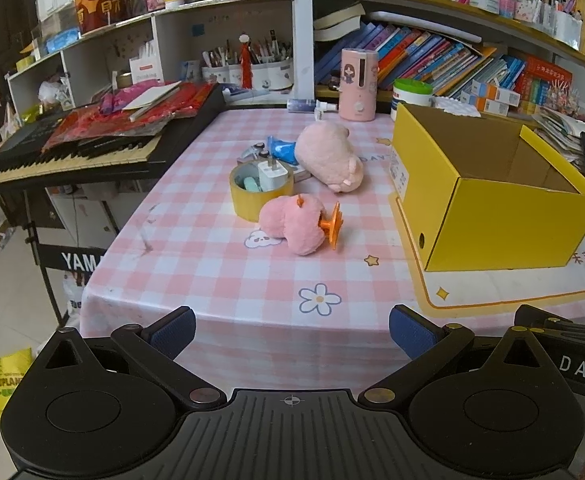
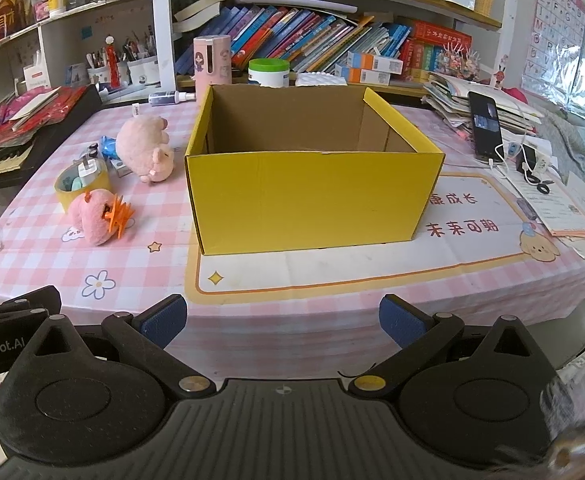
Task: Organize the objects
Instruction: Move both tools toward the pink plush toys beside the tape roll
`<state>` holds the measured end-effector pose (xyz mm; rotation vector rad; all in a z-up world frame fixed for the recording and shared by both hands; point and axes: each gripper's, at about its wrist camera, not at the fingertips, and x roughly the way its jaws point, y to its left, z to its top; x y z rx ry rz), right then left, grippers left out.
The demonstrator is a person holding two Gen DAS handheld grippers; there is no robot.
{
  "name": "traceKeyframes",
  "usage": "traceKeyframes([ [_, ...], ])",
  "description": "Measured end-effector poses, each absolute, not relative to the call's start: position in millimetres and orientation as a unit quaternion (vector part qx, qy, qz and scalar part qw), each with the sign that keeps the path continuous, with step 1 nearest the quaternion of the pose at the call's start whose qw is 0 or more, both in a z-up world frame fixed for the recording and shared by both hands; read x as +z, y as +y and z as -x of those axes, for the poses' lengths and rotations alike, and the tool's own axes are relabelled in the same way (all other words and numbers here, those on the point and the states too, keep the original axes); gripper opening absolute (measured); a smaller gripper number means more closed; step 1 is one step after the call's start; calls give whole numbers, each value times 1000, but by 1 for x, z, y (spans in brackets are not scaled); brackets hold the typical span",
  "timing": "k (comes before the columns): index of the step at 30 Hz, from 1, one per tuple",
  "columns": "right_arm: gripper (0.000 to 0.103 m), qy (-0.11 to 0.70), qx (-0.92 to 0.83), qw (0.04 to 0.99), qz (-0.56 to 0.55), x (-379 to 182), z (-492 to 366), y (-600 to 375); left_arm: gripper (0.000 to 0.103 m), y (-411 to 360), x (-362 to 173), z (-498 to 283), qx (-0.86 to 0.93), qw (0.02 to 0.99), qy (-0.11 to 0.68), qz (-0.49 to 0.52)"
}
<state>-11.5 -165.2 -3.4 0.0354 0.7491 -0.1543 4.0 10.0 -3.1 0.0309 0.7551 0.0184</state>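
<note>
Two sets of tongs are in your hands, both held off the near edge of the desk (image 1: 220, 280). Your left tongs (image 1: 291, 330) are spread wide with nothing between the blue pads (image 1: 174, 330), and your right tongs (image 2: 283, 320) are spread just as wide, also holding nothing.

Ahead of your right tongs stands the yellow box (image 2: 312, 196), open at the top and showing only its brown cardboard inside, set on a printed mat (image 2: 332, 276) over the pink checked cloth.

To the left of the box lies your cluster of loose things. Nearest you is a pink plush (image 1: 294, 222) on its side, with an orange claw clip (image 1: 332, 226) touching its right end. Just behind it sits a yellow tape roll (image 1: 248, 196) lying flat, with a white charger plug (image 1: 272, 176) and a pale teal item inside its ring. Behind the roll lies a plush pig (image 1: 330, 156), tipped over, with a blue packet (image 1: 280, 149) against its left side. Some small metal piece beside the packet is too small to identify.

A keyboard (image 1: 72, 156) piled with red packets stands left of the desk.
</note>
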Motion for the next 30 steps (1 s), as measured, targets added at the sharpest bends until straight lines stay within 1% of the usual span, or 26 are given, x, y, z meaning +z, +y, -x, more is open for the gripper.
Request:
traceKeyframes([
  [30, 103, 362, -66, 930, -10, -2, 1, -150, 103, 27, -3, -12, 14, 931, 365, 1],
])
